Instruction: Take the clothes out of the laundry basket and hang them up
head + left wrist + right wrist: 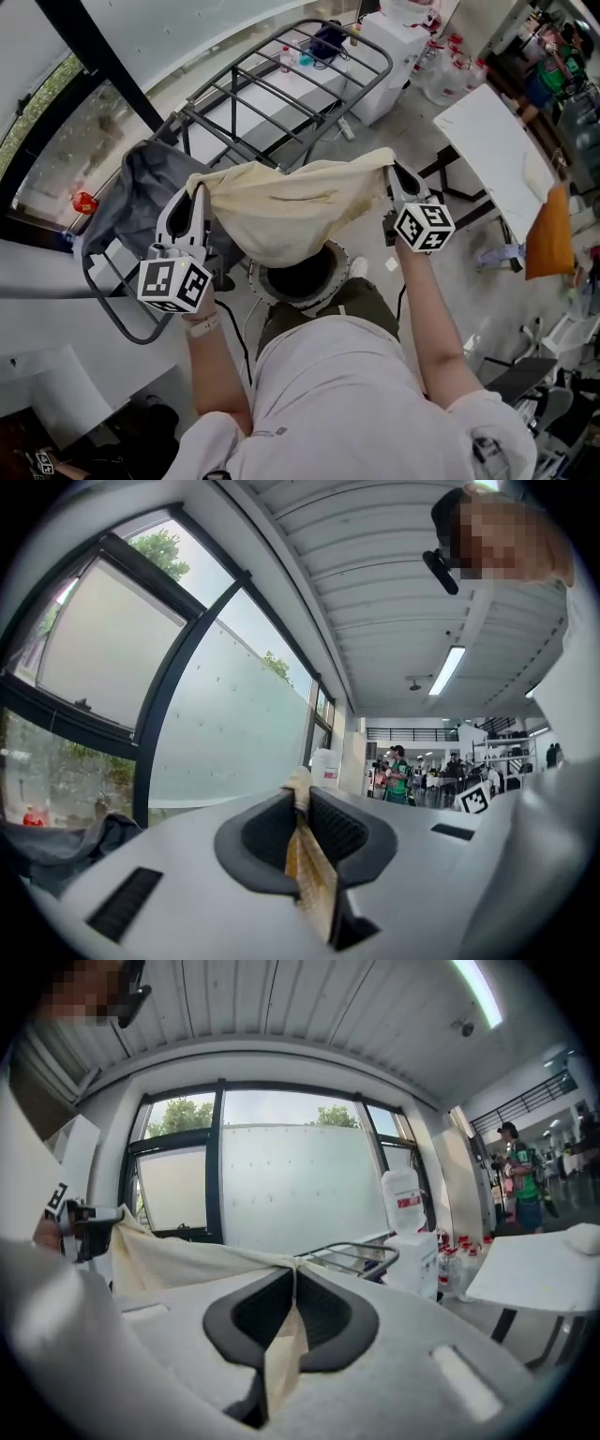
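Workshop floor by the window, rack (281,89) ahead: I hold the cloth (291,216) spread above the basket (349,269), left gripper (199,192) and right gripper (395,178) each clamped on a top corner; lifted out, not yet hung.

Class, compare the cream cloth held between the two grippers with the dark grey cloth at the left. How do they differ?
The cream cloth is pale; the grey cloth is dark. The cream cloth hangs stretched between the left gripper and right gripper, each shut on one end; the grey cloth lies slumped at the left, touched by neither. Both sag loosely.
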Action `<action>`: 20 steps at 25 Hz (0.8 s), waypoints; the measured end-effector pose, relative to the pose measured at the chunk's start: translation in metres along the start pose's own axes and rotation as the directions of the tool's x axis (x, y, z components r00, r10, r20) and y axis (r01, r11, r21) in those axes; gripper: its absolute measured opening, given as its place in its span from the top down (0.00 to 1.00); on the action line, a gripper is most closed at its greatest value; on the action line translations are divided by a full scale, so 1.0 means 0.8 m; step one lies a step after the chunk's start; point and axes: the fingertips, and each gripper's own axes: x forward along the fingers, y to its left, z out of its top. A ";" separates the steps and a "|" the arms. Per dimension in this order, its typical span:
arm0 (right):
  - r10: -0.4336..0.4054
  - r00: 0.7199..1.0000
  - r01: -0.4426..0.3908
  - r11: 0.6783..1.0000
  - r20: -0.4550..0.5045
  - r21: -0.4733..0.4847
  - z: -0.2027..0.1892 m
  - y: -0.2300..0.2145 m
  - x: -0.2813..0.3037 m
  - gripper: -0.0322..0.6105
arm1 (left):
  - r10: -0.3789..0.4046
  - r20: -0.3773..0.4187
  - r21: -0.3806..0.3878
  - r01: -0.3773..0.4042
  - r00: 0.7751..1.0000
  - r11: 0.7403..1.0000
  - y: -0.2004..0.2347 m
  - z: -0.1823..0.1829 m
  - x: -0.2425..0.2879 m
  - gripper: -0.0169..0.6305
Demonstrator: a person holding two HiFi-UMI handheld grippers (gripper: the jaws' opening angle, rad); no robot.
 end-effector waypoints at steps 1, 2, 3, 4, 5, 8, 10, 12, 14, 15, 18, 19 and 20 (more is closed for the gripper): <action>0.003 1.000 -0.003 1.000 0.025 -0.012 0.020 -0.003 0.008 0.92 | 0.008 -0.009 0.021 -0.007 1.000 1.000 0.002 -0.005 0.005 0.91; 0.008 0.999 -0.007 1.000 0.048 -0.023 0.038 -0.005 0.017 0.92 | 0.017 -0.017 0.042 -0.016 1.000 0.999 0.002 -0.009 0.011 0.91; 0.016 0.998 -0.013 0.999 0.069 -0.034 0.055 -0.007 0.027 0.92 | 0.029 -0.025 0.063 -0.027 0.999 0.998 0.003 -0.014 0.018 0.91; 0.025 0.996 -0.021 0.999 0.087 -0.045 0.070 -0.009 0.038 0.92 | 0.043 -0.032 0.082 -0.040 0.999 0.996 0.005 -0.018 0.025 0.91; 0.036 0.994 -0.030 0.998 0.103 -0.057 0.084 -0.010 0.051 0.92 | 0.060 -0.037 0.099 -0.056 0.998 0.993 0.007 -0.022 0.031 0.91; 0.073 0.988 -0.061 0.994 0.134 -0.086 0.114 -0.015 0.096 0.92 | 0.111 -0.050 0.137 -0.104 0.993 0.985 0.019 -0.030 0.053 0.91; 0.098 0.984 -0.085 0.992 0.146 -0.091 0.128 -0.019 0.131 0.92 | 0.144 -0.062 0.165 -0.132 0.988 0.977 0.029 -0.034 0.071 0.91; 0.131 0.980 -0.118 0.989 0.151 -0.090 0.142 -0.023 0.173 0.92 | 0.185 -0.076 0.192 -0.168 0.980 0.967 0.041 -0.036 0.092 0.91; 0.174 0.973 -0.161 0.982 0.149 -0.096 0.156 -0.023 0.220 0.92 | 0.232 -0.093 0.208 -0.209 0.968 0.956 0.057 -0.036 0.116 0.91; 0.197 0.970 -0.183 0.978 0.146 -0.099 0.162 -0.022 0.246 0.92 | 0.256 -0.102 0.213 -0.231 0.961 0.949 0.066 -0.034 0.129 0.91; 0.266 0.953 -0.255 0.963 0.147 -0.088 0.183 -0.016 0.318 0.92 | 0.327 -0.111 0.228 -0.296 0.938 0.927 0.090 -0.026 0.162 0.91; 0.289 0.945 -0.279 0.957 0.152 -0.085 0.192 -0.013 0.340 0.92 | 0.350 -0.106 0.234 -0.319 0.931 0.918 0.097 -0.021 0.174 0.91; 0.309 0.938 -0.299 0.950 0.159 -0.084 0.201 -0.011 0.361 0.92 | 0.373 -0.100 0.242 -0.341 0.923 0.908 0.105 -0.015 0.185 0.91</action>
